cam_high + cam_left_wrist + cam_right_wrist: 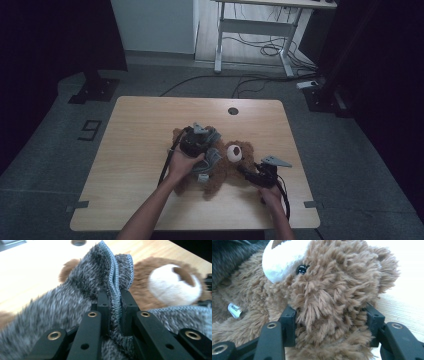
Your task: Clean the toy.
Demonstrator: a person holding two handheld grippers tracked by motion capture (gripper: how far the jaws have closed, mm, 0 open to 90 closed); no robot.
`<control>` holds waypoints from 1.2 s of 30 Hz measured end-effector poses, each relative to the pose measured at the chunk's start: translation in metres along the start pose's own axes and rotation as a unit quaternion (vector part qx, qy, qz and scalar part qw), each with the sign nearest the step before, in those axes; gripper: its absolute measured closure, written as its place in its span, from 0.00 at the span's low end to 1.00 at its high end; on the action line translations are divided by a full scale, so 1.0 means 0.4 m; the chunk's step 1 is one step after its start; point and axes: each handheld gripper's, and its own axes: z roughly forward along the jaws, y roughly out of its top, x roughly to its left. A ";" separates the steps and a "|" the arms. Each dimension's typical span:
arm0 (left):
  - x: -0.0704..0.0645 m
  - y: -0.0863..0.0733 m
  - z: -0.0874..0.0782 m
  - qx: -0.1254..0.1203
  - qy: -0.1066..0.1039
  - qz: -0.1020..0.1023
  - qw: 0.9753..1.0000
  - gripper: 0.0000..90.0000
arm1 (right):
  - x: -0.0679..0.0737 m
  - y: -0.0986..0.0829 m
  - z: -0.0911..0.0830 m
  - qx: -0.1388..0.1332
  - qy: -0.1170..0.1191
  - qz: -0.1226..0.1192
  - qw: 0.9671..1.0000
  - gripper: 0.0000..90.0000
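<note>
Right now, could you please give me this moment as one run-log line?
left gripper: shut on grey garment hem | right gripper: clamps teddy bear head | bear lies on table

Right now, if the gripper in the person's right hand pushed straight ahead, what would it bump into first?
The teddy bear's head. The right gripper already has its jaws around it, with the white muzzle just beyond.

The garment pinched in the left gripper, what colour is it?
Mottled grey garment with a stitched grey hem, clearest in the left gripper view.

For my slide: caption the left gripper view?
Left gripper pinches the grey fuzzy cloth's stitched hem over a brown plush teddy bear.
</note>
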 end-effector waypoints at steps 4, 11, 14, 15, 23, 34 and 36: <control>0.024 -0.013 -0.017 0.000 0.009 -0.008 1.000 0.89 | 0.000 0.000 0.000 0.000 0.000 0.001 1.000 0.48; -0.010 0.009 -0.030 -0.012 -0.004 0.002 1.000 0.89 | 0.000 0.000 -0.001 0.001 -0.001 0.001 1.000 0.49; -0.049 0.037 -0.025 -0.024 -0.035 0.003 0.999 0.89 | -0.001 0.000 0.000 0.000 0.000 0.003 1.000 0.49; -0.056 0.043 -0.024 -0.026 -0.040 0.005 0.999 0.89 | -0.001 -0.001 0.000 -0.001 0.000 0.003 1.000 0.49; -0.190 0.114 0.045 -0.023 -0.098 0.042 0.994 0.89 | -0.003 -0.001 0.000 -0.001 0.001 0.001 1.000 0.49; -0.159 0.063 0.075 -0.012 -0.121 0.017 0.992 0.89 | 0.001 -0.002 0.001 0.002 -0.001 -0.005 1.000 0.49; -0.147 0.052 0.065 -0.009 -0.109 0.019 0.994 0.89 | 0.001 -0.002 0.001 0.002 -0.001 -0.004 1.000 0.49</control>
